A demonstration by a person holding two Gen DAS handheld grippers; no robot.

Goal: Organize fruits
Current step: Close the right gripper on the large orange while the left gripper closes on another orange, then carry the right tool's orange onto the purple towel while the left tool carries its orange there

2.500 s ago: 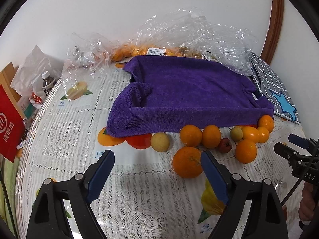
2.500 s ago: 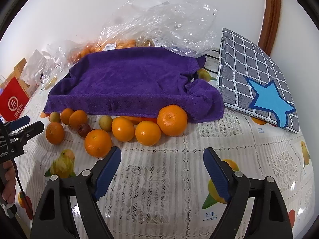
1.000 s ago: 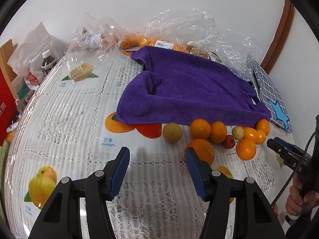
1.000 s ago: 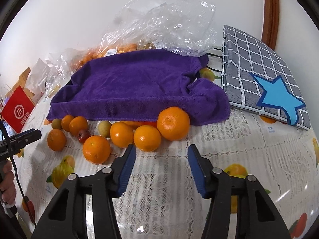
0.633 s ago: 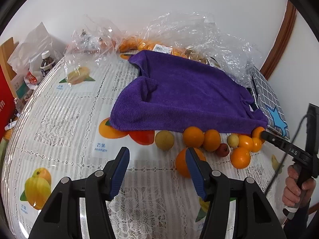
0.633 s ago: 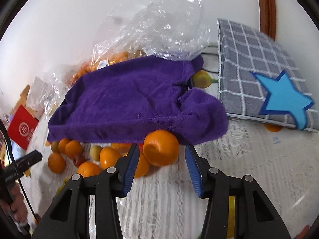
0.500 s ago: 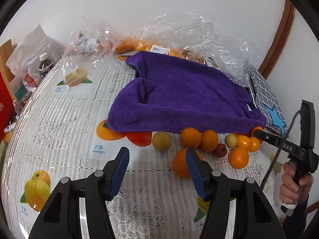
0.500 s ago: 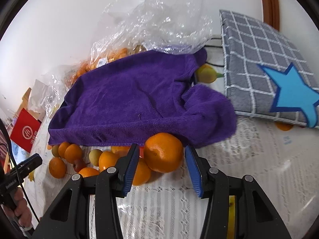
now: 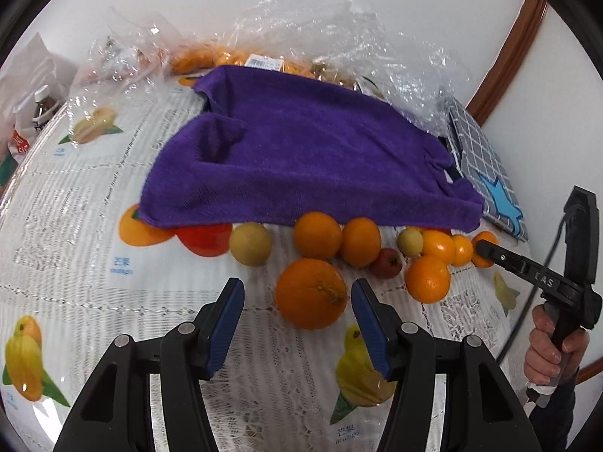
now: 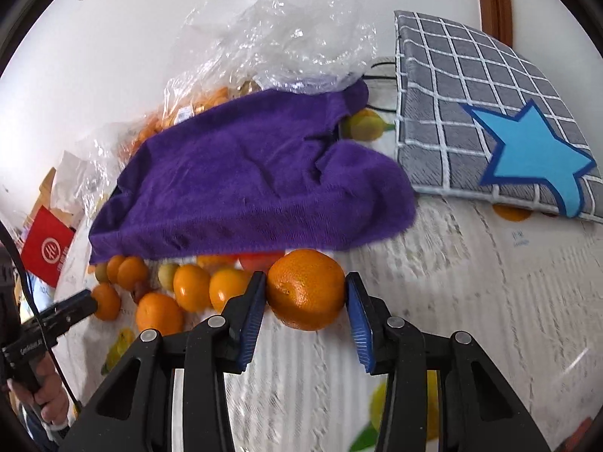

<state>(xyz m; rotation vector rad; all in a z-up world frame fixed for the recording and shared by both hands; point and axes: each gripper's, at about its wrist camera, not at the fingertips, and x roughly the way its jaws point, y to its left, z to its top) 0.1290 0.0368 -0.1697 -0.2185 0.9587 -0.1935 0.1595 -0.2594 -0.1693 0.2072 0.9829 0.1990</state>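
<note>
A purple towel (image 9: 309,165) lies over something at the table's middle, with a row of oranges and small fruits along its front edge. My left gripper (image 9: 297,324) stands open. Its blue pads (image 9: 226,324) flank the near side of a large orange (image 9: 311,293) without touching it. My right gripper (image 10: 305,301) is closing at the other end of the row. A big orange (image 10: 306,288) sits between its tips, and both pads (image 10: 252,312) touch the orange's sides. That orange still rests on the tablecloth.
A yellow-green fruit (image 9: 250,244), a small red fruit (image 9: 387,262) and several oranges (image 9: 427,278) fill the row. Clear plastic bags (image 9: 339,30) holding more fruit lie behind the towel. A grey checked cloth with a blue star (image 10: 490,120) lies at the right, a bottle (image 9: 41,105) at the far left.
My right gripper has moved forward around the big orange and its jaws have narrowed onto it. My left gripper has come closer to the front orange.
</note>
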